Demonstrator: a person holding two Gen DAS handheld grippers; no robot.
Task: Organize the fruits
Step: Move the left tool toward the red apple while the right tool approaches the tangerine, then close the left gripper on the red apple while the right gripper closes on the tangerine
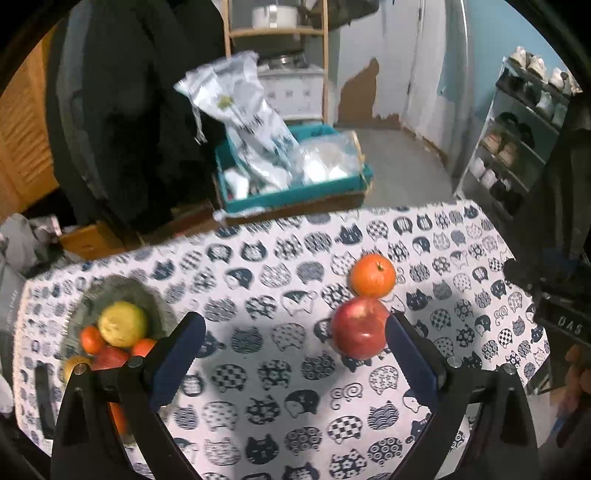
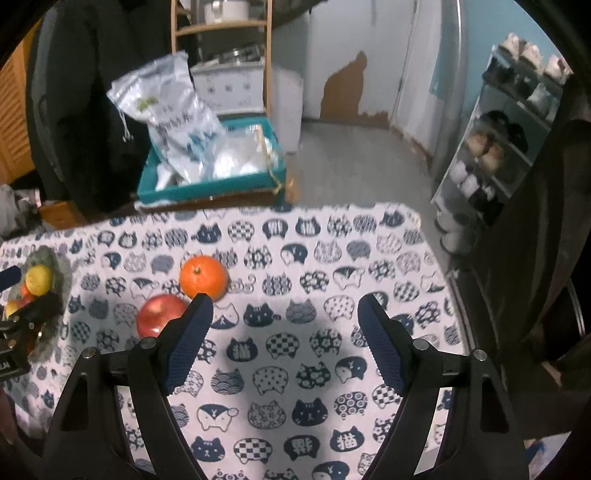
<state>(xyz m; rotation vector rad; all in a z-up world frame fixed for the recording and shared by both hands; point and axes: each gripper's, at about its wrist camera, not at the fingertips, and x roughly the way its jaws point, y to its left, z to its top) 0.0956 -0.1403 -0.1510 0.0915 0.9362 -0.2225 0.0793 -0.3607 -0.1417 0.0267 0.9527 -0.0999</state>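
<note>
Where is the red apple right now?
The red apple sits on the cat-print tablecloth, just in front of the orange, right of the fruit bowl; in the left wrist view it lies beside the open left gripper's right finger.

A cloth printed with navy cat faces (image 1: 280, 369) covers the table. Behind the table's far edge sits a teal tray (image 1: 295, 192) holding white plastic bags (image 1: 243, 110). A dark coat (image 1: 122, 110) hangs at the left. A wooden shelf unit (image 1: 277, 33) carries a white pot (image 1: 275, 14). A shoe rack (image 1: 517, 136) stands at the right.
</note>
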